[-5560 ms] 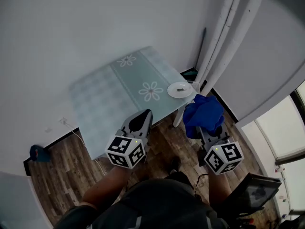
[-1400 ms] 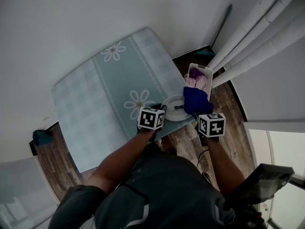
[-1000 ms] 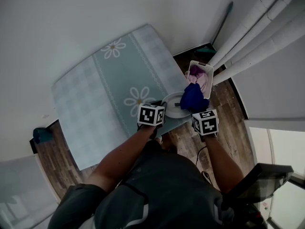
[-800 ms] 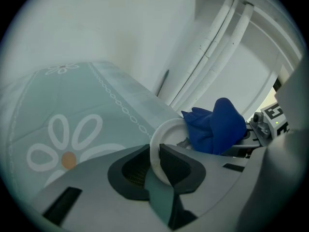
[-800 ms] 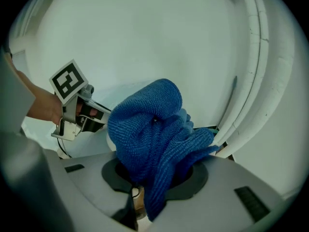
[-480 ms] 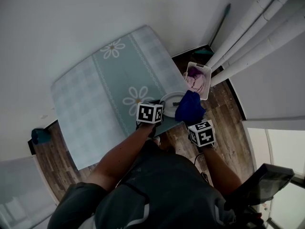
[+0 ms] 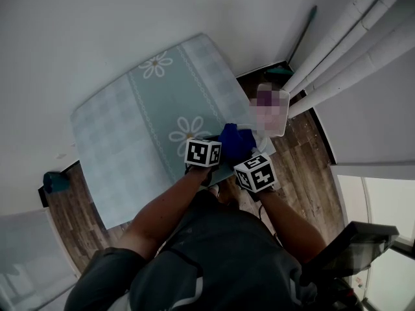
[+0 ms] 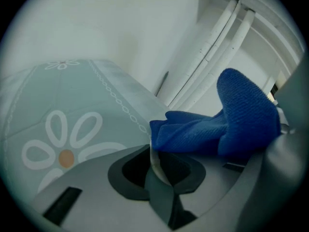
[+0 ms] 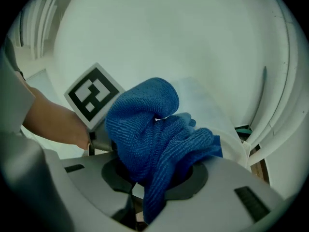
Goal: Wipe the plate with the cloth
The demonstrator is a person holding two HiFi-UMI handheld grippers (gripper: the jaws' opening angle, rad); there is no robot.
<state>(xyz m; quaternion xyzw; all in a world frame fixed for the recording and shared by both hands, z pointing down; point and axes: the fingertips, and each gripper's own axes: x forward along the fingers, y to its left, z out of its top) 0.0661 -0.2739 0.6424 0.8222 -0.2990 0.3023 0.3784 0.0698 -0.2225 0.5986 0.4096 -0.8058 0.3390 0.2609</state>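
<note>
- The left gripper's fingers [image 8: 161,194] are pressed together on the thin white rim of the plate [image 8: 154,162], which shows as a pale sliver between the dark pads.
- The right gripper's [image 9: 142,192] jaws are clamped on the blue cloth [image 9: 154,134]. It bunches up above them, and one fold hangs down through the gap.
- In the head view the cloth [image 7: 235,141] lies over the plate at the near right corner of the table [image 7: 130,128] and hides nearly all of it.
- The two marker cubes sit side by side, the left gripper [image 7: 203,153] just beside the right gripper [image 7: 255,172], and they block the jaws from above.
- In the left gripper view the cloth [image 8: 217,124] lies heaped on the plate just beyond the jaws, hiding the plate's surface.
- In the right gripper view the left gripper's cube [image 9: 91,95] and the person's hand [image 9: 53,122] stand just behind the cloth.
- The table carries a pale teal covering with white daisies [image 7: 189,135].
- White pipes [image 7: 350,37] run along the wall to the right, with a long dark handle [image 7: 301,34] leaning beside them.
- A small dark teal object [image 7: 55,181] lies on the wood floor [image 7: 305,148], well apart from the table's left end.
</note>
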